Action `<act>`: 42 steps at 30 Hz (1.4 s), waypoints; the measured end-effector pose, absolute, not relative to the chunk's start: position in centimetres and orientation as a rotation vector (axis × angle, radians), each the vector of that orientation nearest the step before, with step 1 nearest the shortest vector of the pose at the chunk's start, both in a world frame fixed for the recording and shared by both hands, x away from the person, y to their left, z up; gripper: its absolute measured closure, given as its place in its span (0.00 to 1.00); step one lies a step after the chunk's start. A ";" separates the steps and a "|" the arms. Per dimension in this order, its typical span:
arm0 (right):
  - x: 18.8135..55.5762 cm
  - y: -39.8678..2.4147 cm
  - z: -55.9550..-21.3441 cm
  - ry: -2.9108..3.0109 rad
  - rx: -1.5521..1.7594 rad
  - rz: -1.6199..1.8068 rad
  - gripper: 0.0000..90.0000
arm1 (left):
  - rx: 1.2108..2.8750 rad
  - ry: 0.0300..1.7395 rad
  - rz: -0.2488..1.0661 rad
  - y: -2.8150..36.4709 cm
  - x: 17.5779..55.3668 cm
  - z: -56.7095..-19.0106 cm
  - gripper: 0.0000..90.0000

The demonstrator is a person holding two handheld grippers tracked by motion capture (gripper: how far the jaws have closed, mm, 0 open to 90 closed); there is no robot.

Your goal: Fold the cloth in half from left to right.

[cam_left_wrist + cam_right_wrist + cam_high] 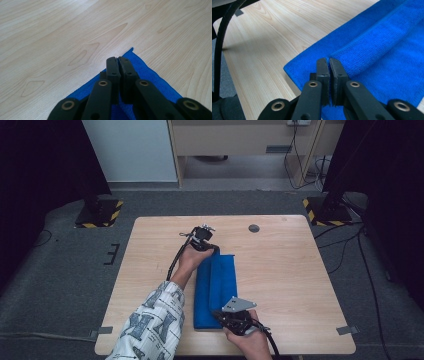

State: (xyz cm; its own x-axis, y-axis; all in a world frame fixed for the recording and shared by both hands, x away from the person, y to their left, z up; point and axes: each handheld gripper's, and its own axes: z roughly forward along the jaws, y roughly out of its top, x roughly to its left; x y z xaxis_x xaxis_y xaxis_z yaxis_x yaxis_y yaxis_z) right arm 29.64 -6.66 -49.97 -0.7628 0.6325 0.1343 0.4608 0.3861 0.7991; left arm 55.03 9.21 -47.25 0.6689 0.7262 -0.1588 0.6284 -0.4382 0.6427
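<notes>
A blue towel [216, 287] lies folded lengthwise in the middle of the wooden table [285, 270], with a raised fold running along it. My left gripper [215, 250] is at the towel's far end, its jaws shut over a pointed corner of the towel [152, 75]. The left gripper [117, 59] presses low onto the wood there. My right gripper [218, 314] is at the near end, jaws shut on the folded ridge of the towel [387, 47]. The right gripper [329, 60] sits close to the towel's near corner.
A grey round grommet [254, 228] is set in the table's far side. Two stands with yellow-black striped bases [98, 213] [327, 211] flank the table on the carpet. A black cable [220, 42] curves past the table's near edge.
</notes>
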 end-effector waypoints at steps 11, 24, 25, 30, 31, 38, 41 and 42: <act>29.4 -7.7 -51.0 2.450 1.016 1.297 0.97 | 2.204 1.036 0.163 8.3 55.0 -48.2 0.97; 29.0 -8.8 -50.9 2.447 1.034 1.287 0.96 | 2.211 1.038 0.139 6.8 55.0 -48.4 0.97; 29.1 -8.9 -51.0 2.446 1.038 1.285 0.96 | 2.215 1.038 0.141 6.7 55.0 -48.4 0.96; 29.2 -9.3 -51.4 2.449 1.069 1.274 0.96 | 2.208 1.046 0.128 6.4 55.2 -48.8 0.96; 29.2 -9.3 -51.4 2.450 1.080 1.279 0.96 | 2.209 1.047 0.126 6.3 55.2 -48.9 0.96; 29.2 -9.8 -51.4 2.449 1.093 1.253 0.92 | 2.200 1.043 0.117 6.0 55.2 -49.0 0.94; 29.2 -10.2 -51.6 2.442 1.130 1.224 0.81 | 2.184 1.032 0.113 5.9 55.1 -49.0 0.88; 29.3 -10.4 -51.7 2.435 1.144 1.220 0.77 | 2.183 1.029 0.119 5.9 55.1 -48.9 0.86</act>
State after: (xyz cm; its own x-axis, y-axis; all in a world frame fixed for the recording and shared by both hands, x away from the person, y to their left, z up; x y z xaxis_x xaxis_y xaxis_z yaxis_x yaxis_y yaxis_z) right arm 29.26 -10.36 -51.67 -0.6850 0.7100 0.1636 0.5561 0.3644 0.7470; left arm 55.06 5.90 -48.93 0.6789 0.7050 -0.2051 0.6398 -0.4311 0.6362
